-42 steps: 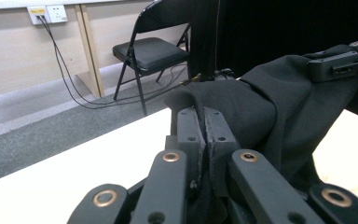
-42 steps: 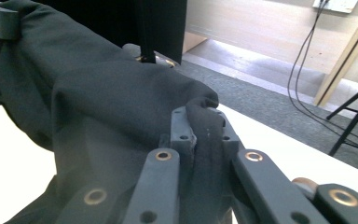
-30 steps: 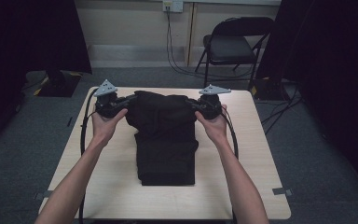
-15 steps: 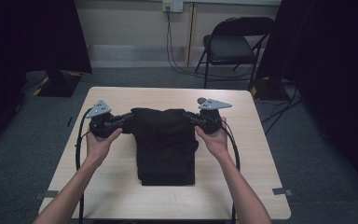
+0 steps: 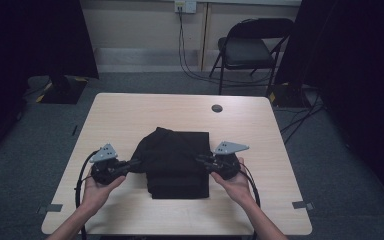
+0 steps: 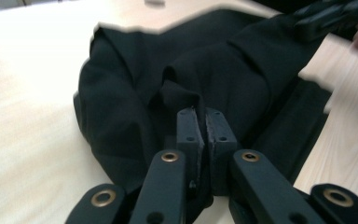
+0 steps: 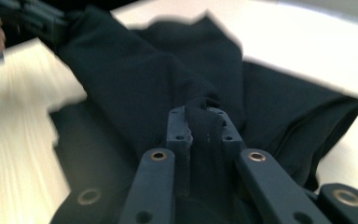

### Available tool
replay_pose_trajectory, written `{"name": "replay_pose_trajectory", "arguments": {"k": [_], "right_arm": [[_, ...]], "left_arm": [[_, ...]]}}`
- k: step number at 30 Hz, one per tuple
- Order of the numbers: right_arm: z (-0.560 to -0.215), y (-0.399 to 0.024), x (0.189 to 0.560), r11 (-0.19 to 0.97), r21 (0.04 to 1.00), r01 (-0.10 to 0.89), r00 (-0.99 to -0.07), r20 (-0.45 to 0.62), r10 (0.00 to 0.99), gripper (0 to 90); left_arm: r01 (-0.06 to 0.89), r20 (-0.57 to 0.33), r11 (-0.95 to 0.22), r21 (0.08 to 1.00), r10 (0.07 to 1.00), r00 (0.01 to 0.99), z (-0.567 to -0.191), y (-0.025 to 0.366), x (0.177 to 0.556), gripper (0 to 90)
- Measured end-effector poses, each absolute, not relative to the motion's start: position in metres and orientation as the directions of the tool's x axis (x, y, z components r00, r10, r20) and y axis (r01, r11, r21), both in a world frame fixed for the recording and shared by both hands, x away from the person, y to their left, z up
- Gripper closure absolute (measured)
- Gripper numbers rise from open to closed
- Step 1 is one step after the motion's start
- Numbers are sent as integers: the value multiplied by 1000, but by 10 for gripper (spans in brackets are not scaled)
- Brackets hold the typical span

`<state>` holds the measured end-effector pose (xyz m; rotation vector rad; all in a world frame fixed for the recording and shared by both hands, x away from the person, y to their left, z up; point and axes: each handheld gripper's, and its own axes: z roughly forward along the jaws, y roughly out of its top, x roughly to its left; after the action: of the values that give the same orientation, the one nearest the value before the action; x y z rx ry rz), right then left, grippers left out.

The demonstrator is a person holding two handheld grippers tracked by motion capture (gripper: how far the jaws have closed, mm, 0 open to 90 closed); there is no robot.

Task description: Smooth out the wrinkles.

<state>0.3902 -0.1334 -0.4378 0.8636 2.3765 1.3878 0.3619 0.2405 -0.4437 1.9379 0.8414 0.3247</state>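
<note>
Light wood tabletop [image 5: 130,120] with a black cloth [image 5: 177,160] on it.

The tabletop is pale, with rounded corners and a small dark round grommet [image 5: 217,108] near its far edge, right of centre. The cloth lies folded at the middle of the near half; its lower layer rests flat and squared, its upper layer is bunched and folded back over it. The wood around the cloth is bare. The tabletop stands on grey carpet [image 5: 340,165].
</note>
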Motion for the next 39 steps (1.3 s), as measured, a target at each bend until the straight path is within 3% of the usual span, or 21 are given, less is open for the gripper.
{"name": "replay_pose_trajectory", "arguments": {"k": [3, 7, 9, 14, 15, 17, 20, 21, 22, 25, 28, 34, 37, 39], "right_arm": [[-445, -139, 380, 387, 843, 373, -792, 73, 606, 745], [-441, -147, 372, 374, 850, 371, -777, 63, 626, 651], [-433, -150, 368, 321, 872, 371, -775, 100, 624, 626], [-425, -145, 368, 300, 887, 352, -777, 98, 621, 639], [-431, -137, 372, 325, 871, 368, -770, 90, 631, 647], [-439, -128, 376, 361, 847, 391, -771, 87, 631, 624], [-447, -123, 377, 401, 823, 403, -762, 59, 645, 583], [-451, -123, 378, 402, 807, 432, -747, 70, 661, 588], [-453, -125, 377, 406, 803, 437, -748, 74, 660, 642], [-452, -133, 372, 402, 804, 439, -743, 73, 665, 769], [-447, -144, 367, 376, 819, 433, -745, 91, 660, 802], [-450, -159, 356, 415, 791, 449, -744, 74, 664, 841], [-457, -162, 347, 451, 765, 459, -744, 54, 666, 774], [-457, -165, 343, 453, 768, 452, -745, 45, 666, 719]], "left_arm": [[392, -111, -290, 873, 665, 739, -440, 239, 358, 809], [337, -100, -240, 910, 661, 744, -424, 239, 354, 622], [320, -104, -225, 920, 649, 754, -418, 236, 356, 574], [362, -96, -289, 886, 649, 754, -431, 220, 371, 486], [387, -92, -349, 853, 629, 772, -444, 210, 376, 480], [402, -85, -411, 818, 605, 791, -452, 203, 377, 492], [416, -84, -465, 782, 583, 808, -457, 200, 375, 716], [418, -90, -483, 770, 567, 819, -460, 201, 372, 818], [419, -93, -478, 772, 567, 818, -459, 203, 371, 864], [418, -123, -425, 803, 568, 814, -448, 213, 367, 886], [401, -101, -426, 811, 573, 813, -442, 220, 360, 890], [443, -150, -430, 787, 564, 812, -447, 229, 353, 889], [431, -130, -465, 773, 549, 826, -451, 225, 345, 884], [423, -130, -461, 780, 542, 830, -450, 224, 344, 817]]}}
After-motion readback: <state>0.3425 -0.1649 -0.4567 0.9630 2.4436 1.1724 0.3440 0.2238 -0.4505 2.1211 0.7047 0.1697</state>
